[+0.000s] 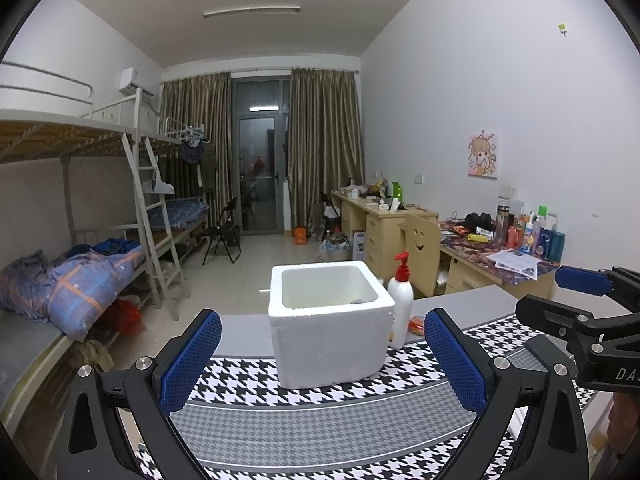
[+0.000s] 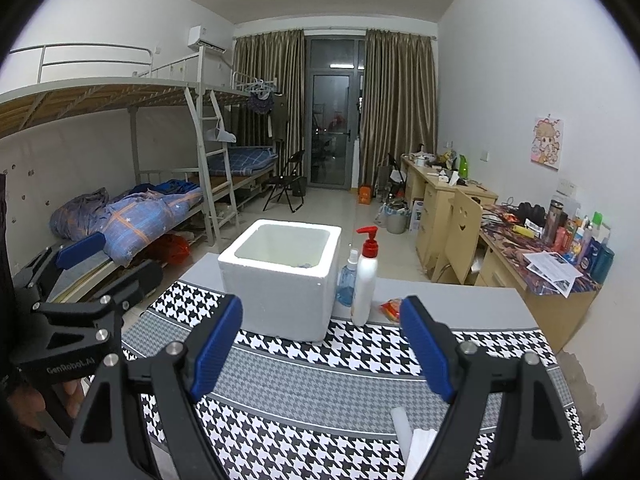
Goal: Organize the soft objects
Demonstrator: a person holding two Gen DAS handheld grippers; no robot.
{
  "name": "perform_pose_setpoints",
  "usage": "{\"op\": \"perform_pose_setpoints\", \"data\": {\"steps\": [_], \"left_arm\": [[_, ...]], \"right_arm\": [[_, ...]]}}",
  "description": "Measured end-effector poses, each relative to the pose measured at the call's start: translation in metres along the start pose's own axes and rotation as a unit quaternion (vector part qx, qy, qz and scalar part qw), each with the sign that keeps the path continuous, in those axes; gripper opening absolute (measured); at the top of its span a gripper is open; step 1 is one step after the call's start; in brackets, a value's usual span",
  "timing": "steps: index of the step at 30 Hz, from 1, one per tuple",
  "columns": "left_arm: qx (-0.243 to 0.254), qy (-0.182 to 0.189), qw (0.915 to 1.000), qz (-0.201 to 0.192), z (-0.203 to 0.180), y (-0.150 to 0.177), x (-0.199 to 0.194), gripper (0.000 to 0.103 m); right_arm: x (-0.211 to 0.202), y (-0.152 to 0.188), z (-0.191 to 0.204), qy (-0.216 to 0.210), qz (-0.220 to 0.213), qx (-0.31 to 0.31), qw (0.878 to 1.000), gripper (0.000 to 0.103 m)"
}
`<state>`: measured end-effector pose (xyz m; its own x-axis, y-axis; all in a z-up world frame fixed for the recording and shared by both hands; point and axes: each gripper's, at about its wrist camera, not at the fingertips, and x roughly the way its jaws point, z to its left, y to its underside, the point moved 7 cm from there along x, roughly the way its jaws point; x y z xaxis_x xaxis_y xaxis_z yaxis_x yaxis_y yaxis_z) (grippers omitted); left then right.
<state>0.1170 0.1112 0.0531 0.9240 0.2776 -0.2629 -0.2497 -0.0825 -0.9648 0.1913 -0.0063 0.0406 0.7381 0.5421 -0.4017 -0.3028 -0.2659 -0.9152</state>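
A white foam box [image 1: 332, 320] [image 2: 280, 280] stands open-topped on a houndstooth cloth [image 1: 320, 420] [image 2: 320, 384]. A small grey-blue thing [image 1: 356, 301] [image 2: 304, 266] peeks over its inner rim. My left gripper [image 1: 324, 364] is open just short of the box, with nothing between its blue pads. My right gripper [image 2: 322, 350] is open too, facing the box with empty jaws. Each shows in the other's view: the right gripper [image 1: 572, 300] at the right edge, the left gripper [image 2: 108, 268] at the left. A white crumpled tissue [image 2: 420, 448] and a white roll [image 2: 400, 424] lie under the right gripper.
Right of the box stand a white pump bottle [image 1: 400, 304] [image 2: 366, 280] with a red top and a blue spray bottle [image 2: 346, 280]; an orange packet [image 1: 416, 324] [image 2: 390, 306] lies beside them. Bunk beds [image 2: 160, 208] fill the left, cluttered desks [image 2: 540, 248] the right.
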Motion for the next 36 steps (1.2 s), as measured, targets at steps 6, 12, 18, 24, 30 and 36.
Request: {"op": "perform_pose_setpoints", "data": {"steps": [6,12,18,24,30,36], "left_arm": [[-0.002,0.012,0.9999,-0.007,-0.011,0.009,-0.009,0.102],[-0.001,0.038,0.9993,-0.006,-0.027,0.017,-0.015,0.102],[0.001,0.045,0.999,-0.007,-0.039,0.025,-0.016,0.102],[0.004,0.057,0.9983,-0.006,-0.051,0.033,-0.017,0.102],[0.012,0.067,0.9976,-0.011,-0.059,0.04,-0.015,0.102],[0.009,0.07,0.9975,-0.008,-0.063,0.044,-0.013,0.102]], "right_arm": [[-0.004,0.011,-0.005,0.009,-0.003,-0.002,1.0,0.085],[-0.01,0.02,-0.015,0.013,-0.004,0.008,1.0,0.085],[-0.015,0.029,-0.022,0.026,-0.002,0.01,1.0,0.085],[-0.02,0.038,-0.031,0.04,-0.005,0.015,0.999,0.085],[-0.019,0.049,-0.039,0.042,0.002,0.026,0.999,0.085],[-0.024,0.058,-0.05,0.055,0.0,0.034,0.998,0.085]]}}
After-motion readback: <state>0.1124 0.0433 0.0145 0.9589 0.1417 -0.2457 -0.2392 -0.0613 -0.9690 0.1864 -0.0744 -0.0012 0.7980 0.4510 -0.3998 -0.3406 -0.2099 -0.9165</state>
